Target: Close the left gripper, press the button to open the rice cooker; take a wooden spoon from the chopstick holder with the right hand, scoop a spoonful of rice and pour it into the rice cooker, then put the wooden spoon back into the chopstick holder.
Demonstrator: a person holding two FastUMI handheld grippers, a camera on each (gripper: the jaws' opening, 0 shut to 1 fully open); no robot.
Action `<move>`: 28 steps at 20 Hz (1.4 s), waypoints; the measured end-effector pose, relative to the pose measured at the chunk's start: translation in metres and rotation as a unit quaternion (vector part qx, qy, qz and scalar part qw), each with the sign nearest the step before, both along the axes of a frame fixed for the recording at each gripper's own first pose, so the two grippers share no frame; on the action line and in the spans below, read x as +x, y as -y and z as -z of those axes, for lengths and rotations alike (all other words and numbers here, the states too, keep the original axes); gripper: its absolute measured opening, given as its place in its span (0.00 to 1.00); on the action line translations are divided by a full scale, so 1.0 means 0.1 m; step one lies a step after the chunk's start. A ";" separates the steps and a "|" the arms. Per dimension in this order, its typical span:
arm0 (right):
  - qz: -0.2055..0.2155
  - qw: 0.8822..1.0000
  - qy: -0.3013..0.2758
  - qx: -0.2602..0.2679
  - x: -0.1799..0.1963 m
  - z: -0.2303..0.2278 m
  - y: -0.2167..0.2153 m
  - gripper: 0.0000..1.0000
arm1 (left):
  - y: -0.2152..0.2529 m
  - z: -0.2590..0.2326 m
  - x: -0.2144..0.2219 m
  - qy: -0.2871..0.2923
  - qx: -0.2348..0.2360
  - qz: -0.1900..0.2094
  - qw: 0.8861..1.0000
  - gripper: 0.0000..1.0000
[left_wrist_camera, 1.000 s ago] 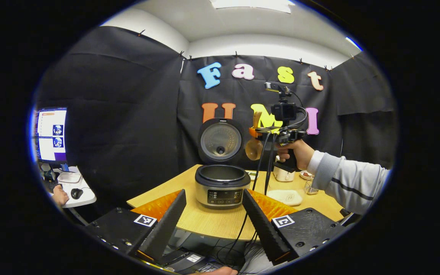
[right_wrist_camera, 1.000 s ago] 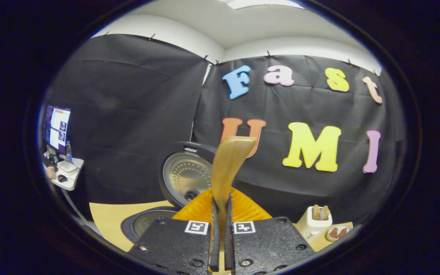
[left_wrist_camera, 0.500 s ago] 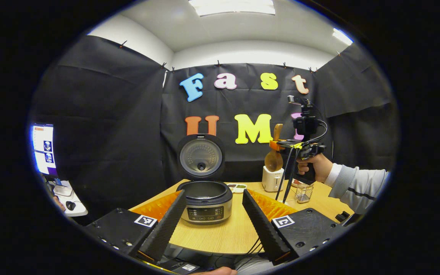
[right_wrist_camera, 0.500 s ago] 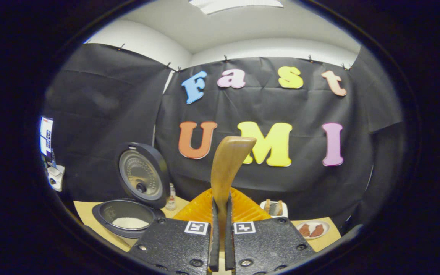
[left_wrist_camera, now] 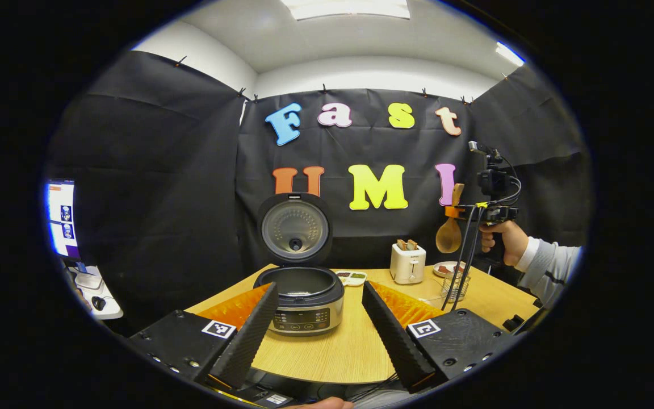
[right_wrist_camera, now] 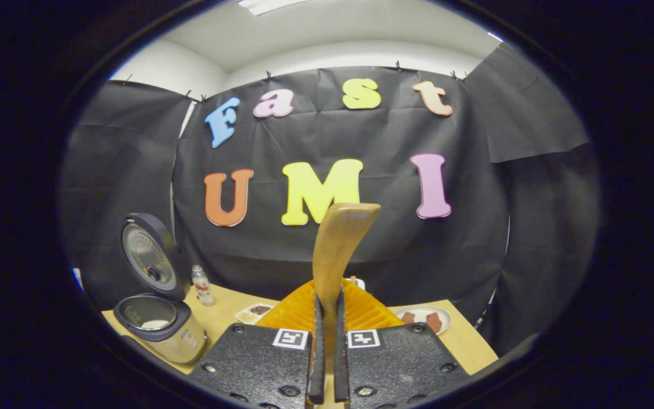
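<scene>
Right gripper (right_wrist_camera: pixel 327 363) has its fingers clamped on the wooden spoon (right_wrist_camera: pixel 335 250) handle, which sticks up above them; in the left gripper view it's held up in the air right of the rice cooker (left_wrist_camera: pixel 306 299), bowl hanging above a glass holder (left_wrist_camera: pixel 453 287). Left gripper (left_wrist_camera: pixel 318 329) fingers spread wide, holding nothing, just in front of the cooker, which sits lid-up on the desk (left_wrist_camera: pixel 355 346).

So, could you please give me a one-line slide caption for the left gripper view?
Open rice cooker on the table; right tool holds the wooden spoon above the chopstick holder.
</scene>
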State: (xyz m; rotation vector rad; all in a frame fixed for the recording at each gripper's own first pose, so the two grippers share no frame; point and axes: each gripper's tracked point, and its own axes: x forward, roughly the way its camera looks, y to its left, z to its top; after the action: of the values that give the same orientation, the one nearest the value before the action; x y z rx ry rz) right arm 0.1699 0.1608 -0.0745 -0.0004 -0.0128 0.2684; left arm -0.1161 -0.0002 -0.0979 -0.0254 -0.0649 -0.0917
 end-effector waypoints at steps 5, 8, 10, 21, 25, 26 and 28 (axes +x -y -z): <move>0.043 0.999 -0.003 -0.010 0.33 0.20 0.43 0.12 | -0.01 0.20 0.12 -0.022 -0.005 0.002 1.000 0.94; 0.075 0.997 -0.003 -0.018 0.47 0.32 0.65 0.13 | 0.02 0.27 0.14 -0.032 -0.018 0.012 0.999 0.95; 0.084 0.996 -0.010 -0.015 0.54 0.43 0.74 0.14 | 0.01 0.24 0.15 -0.027 -0.028 0.014 0.999 0.95; 0.059 0.989 -0.127 0.049 0.82 1.32 0.90 0.20 | 0.09 0.19 0.27 -0.024 -0.038 0.007 0.999 0.94; 0.113 0.987 -0.102 0.046 0.78 1.27 1.22 0.74 | 0.13 0.01 0.38 -0.011 -0.054 0.016 0.998 0.94; 0.120 0.988 -0.091 0.043 0.72 1.24 1.30 0.87 | 0.13 -0.04 0.41 -0.007 -0.060 0.020 0.998 0.94; 0.124 0.989 -0.071 0.049 0.58 1.10 1.45 0.96 | 0.05 -0.16 0.47 0.005 -0.070 0.015 0.997 0.94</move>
State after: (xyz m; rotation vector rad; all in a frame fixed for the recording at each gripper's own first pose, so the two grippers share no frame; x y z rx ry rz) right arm 0.2276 0.0156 -0.1842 0.1146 0.1158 0.0190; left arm -0.0692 -0.0053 -0.0819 -0.1660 -0.0802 -0.1171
